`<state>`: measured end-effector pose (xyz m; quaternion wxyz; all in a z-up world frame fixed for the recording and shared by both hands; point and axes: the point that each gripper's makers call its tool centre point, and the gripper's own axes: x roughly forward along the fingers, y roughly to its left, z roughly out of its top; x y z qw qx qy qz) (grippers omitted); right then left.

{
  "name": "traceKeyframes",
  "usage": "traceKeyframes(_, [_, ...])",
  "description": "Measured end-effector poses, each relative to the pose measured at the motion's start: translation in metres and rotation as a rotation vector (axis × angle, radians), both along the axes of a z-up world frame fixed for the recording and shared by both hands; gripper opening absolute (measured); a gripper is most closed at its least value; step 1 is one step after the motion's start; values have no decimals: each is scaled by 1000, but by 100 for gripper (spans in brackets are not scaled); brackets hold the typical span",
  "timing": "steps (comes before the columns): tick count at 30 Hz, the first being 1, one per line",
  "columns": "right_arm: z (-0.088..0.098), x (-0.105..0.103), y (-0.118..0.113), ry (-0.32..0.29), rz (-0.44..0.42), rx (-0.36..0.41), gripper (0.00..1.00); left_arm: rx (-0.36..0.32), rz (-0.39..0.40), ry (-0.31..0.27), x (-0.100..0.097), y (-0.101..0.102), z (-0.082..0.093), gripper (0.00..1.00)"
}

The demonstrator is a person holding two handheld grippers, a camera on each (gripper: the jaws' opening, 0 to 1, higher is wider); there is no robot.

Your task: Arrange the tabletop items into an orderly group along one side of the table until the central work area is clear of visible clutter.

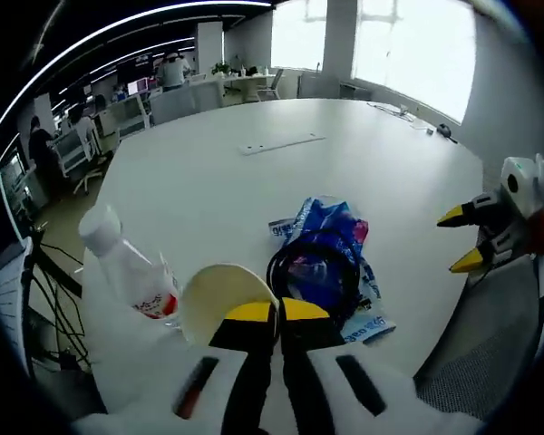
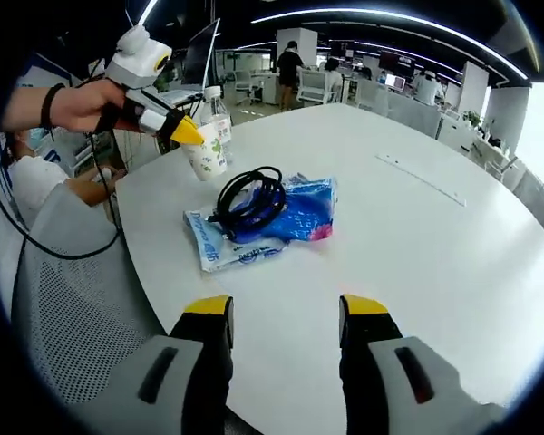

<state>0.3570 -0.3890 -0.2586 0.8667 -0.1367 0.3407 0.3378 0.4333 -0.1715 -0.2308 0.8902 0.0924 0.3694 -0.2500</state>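
Paper cup (image 1: pixel 219 299) pinched at its rim by left gripper (image 1: pixel 276 313), beside water bottle (image 1: pixel 127 267) at table (image 1: pixel 254 190) edge; right gripper (image 2: pixel 286 308) spread, empty. Cup placement looks underway; next likely black cable (image 2: pixel 251 201) and blue packet (image 2: pixel 295 210), still mid-table.

Open-plan office around the white surface (image 1: pixel 363 172).
Bright windows (image 1: pixel 417 36) line the far wall; desks with monitors (image 2: pixel 394 82) and people (image 2: pixel 290 59) fill the background, ceiling light strips (image 2: pixel 390 18) run overhead, and a mesh chair (image 2: pixel 82 317) sits just beside the surface edge.
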Motion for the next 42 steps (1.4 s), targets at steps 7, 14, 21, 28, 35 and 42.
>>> traceKeyframes(7, [-3,-2,-2,12,-10,8,45,19,-7,6,8,-2,-8,0])
traceKeyframes(14, [-3,1,-6,15,-30,22,45,73,-19,5,18,0,-17,0])
traceKeyframes(21, [-6,0,-11,24,-38,26,45,112,4,18,27,6,-26,0])
traceKeyframes(28, [-11,0,-16,36,-51,27,45,146,-17,23,31,3,-33,0])
traceKeyframes(35, [-10,2,-17,35,-58,32,44,293,-110,-39,39,0,-39,0])
traceKeyframes(42, [-10,4,-20,36,-61,28,44,297,-110,-28,47,1,-45,0])
